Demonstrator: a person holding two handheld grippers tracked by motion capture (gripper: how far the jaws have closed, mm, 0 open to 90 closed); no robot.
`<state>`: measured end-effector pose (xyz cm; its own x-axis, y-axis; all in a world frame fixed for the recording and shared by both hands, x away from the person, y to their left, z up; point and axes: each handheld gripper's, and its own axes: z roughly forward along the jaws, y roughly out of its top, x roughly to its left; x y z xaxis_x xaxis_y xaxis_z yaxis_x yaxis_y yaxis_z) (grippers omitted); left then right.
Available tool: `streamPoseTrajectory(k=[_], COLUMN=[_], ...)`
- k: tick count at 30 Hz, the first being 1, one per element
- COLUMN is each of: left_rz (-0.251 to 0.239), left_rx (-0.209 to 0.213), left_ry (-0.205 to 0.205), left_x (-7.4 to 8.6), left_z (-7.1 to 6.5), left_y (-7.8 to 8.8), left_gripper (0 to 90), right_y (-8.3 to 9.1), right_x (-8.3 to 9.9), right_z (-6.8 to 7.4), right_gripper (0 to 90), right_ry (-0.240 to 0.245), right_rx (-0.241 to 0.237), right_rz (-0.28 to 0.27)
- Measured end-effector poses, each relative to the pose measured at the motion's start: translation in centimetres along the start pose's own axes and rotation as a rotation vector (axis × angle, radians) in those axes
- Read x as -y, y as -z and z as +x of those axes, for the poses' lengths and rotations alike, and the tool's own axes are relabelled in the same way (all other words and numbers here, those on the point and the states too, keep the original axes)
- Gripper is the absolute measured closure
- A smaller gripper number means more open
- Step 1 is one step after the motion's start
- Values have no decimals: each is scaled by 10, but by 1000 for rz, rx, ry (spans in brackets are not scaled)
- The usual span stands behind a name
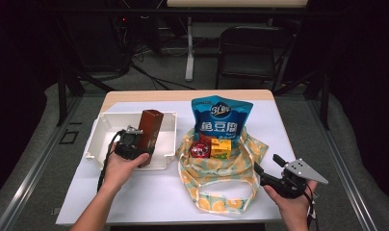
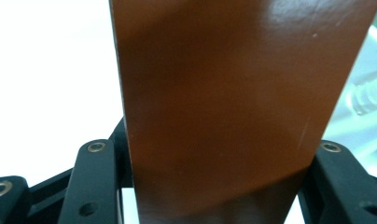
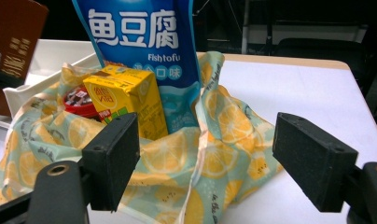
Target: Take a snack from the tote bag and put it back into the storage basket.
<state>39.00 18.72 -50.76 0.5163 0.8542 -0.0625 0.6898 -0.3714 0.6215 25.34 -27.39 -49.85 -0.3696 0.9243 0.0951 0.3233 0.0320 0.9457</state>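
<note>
At nine o'clock on the table, a brown carton is clamped upright by the left gripper over the white bin. Judged unloaded so far: this item alone. Left in the lemon-print bag: blue snack pouch, yellow juice box, red can. The right gripper is held spread, empty, at four o'clock.

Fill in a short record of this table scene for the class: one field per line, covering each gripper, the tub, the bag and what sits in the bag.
left gripper: shut on the brown box, held upright over the white tub
right gripper: open, empty, beside the lemon-print bag
bag contents: blue snack pouch, yellow drink carton, red round tin
tub position: left of the bag
surface: white table
</note>
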Motion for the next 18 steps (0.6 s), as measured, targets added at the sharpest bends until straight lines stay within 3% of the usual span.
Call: streamPoseTrajectory(k=[5, 18], left_rz=[76, 159], left_rx=[-1, 5], left_ry=[5, 5], left_x=[-6, -19], left_z=[1, 3], left_y=[-7, -17], left_gripper=[441, 436], right_y=[-2, -3], right_x=[0, 1], right_z=[4, 2], right_gripper=[229, 231], right_ry=[40, 25], right_rx=[-4, -4], right_rz=[11, 11])
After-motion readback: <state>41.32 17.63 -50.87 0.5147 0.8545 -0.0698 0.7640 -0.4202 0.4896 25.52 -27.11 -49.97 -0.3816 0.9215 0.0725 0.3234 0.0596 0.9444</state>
